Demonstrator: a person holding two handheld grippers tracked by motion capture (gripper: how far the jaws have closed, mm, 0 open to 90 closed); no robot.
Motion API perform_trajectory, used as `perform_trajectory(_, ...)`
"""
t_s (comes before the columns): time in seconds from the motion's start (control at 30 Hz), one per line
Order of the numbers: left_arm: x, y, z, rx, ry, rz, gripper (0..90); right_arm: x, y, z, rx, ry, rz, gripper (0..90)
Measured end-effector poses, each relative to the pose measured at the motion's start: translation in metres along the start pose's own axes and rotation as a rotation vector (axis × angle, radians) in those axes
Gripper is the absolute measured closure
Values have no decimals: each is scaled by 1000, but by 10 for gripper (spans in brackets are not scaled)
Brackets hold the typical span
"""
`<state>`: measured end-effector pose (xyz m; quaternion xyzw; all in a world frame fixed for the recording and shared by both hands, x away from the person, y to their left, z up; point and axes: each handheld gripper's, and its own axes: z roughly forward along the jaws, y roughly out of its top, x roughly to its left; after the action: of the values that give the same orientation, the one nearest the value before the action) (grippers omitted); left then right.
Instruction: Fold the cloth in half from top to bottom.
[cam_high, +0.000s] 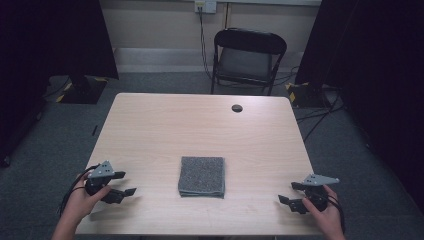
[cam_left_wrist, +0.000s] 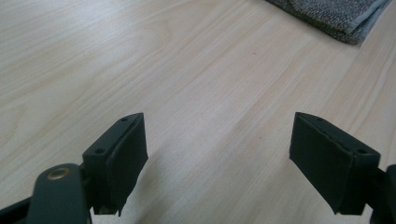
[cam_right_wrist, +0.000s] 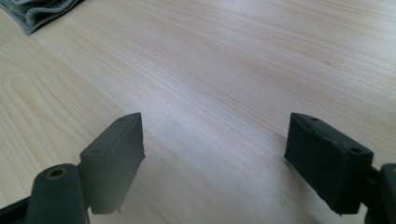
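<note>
A folded grey cloth (cam_high: 202, 176) lies flat on the light wooden table (cam_high: 200, 125), near the front edge at the middle. My left gripper (cam_high: 126, 183) rests low over the table's front left, open, with nothing between its jaws, pointing toward the cloth. My right gripper (cam_high: 289, 192) sits at the front right, open and empty too, pointing left at the cloth. In the left gripper view the cloth (cam_left_wrist: 336, 16) shows at the top right, beyond the gripper (cam_left_wrist: 217, 161). In the right gripper view a corner of the cloth (cam_right_wrist: 37, 11) shows at the top left, past the gripper (cam_right_wrist: 212, 161).
A dark round cable hole (cam_high: 237, 108) sits in the table's far right part. A black folding chair (cam_high: 248, 57) stands behind the table. Dark stands and cables lie on the grey floor at both sides.
</note>
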<state>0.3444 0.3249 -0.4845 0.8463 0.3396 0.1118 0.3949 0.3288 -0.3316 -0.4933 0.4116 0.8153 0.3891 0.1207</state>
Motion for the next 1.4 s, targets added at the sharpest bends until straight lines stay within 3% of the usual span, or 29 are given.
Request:
perform_trajectory(0.4, 1, -6, 0, 23, 15, 17, 188, -4, -6, -4, -11, -22, -3, 187)
perform_trajectory(0.77, 4, -12, -2, 31, 29, 22, 188, -4, -10, -5, -17, -52, -41, 179)
perform_trajectory(1.17, 3, -15, 2, 46, 41, 72, 175, 1, -10, -3, 3, -82, -94, 163)
perform_trajectory(1.4, 3, -18, 2, 20, 45, 57, 162, 0, -10, -2, 5, -74, -96, 154)
